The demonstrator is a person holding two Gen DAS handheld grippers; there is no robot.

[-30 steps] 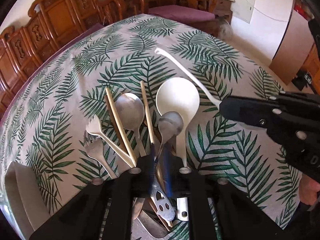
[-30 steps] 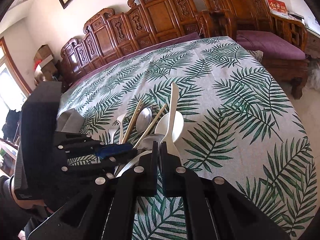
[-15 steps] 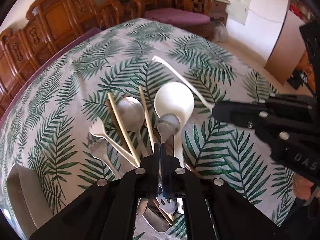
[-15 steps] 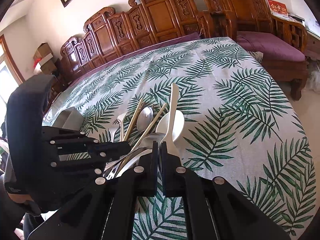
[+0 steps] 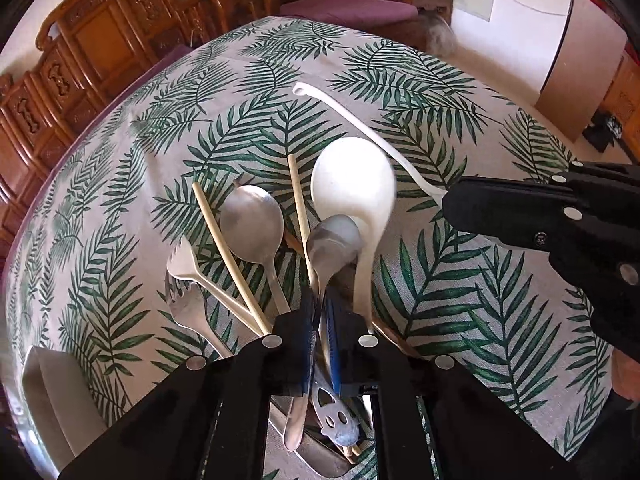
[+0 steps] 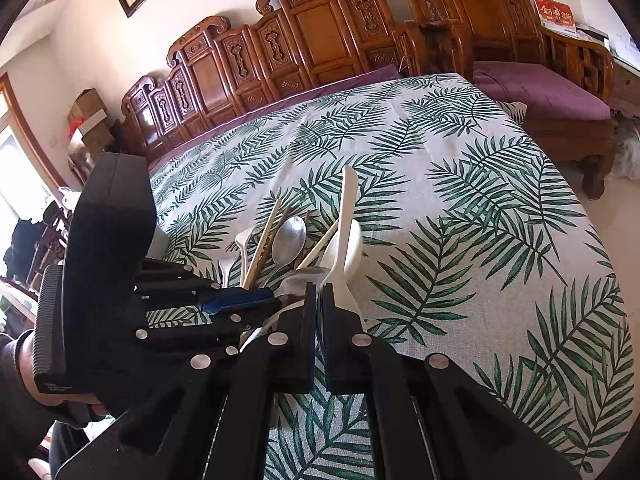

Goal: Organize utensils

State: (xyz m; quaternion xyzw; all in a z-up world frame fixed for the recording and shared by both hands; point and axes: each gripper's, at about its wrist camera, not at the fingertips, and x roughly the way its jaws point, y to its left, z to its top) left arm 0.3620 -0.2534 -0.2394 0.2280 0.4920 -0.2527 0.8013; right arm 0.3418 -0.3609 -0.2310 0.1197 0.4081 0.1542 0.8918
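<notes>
The left hand-held gripper [image 5: 320, 312] points steeply down over the pile of utensils on the leaf-print surface [image 5: 460, 300], its blue pads pressed narrow on the thin handle of a metal spoon [image 5: 334, 246] whose bowl stands up just ahead of the fingers. The right hand-held gripper [image 6: 319, 304] reaches in lower and flatter from the side, jaws shut on the bowl end of a long white plastic spoon [image 6: 345, 216], its handle running out over the cloth.

Under the metal spoon lie a white ladle [image 5: 354, 184], a second metal spoon [image 5: 252, 224], pale chopsticks [image 5: 228, 252], a white fork [image 5: 184, 264] and what looks like a metal fork [image 5: 190, 308], partly hidden.

Compared with a second ago, the left gripper's pads have drawn together around the handle; the right has kept still.
</notes>
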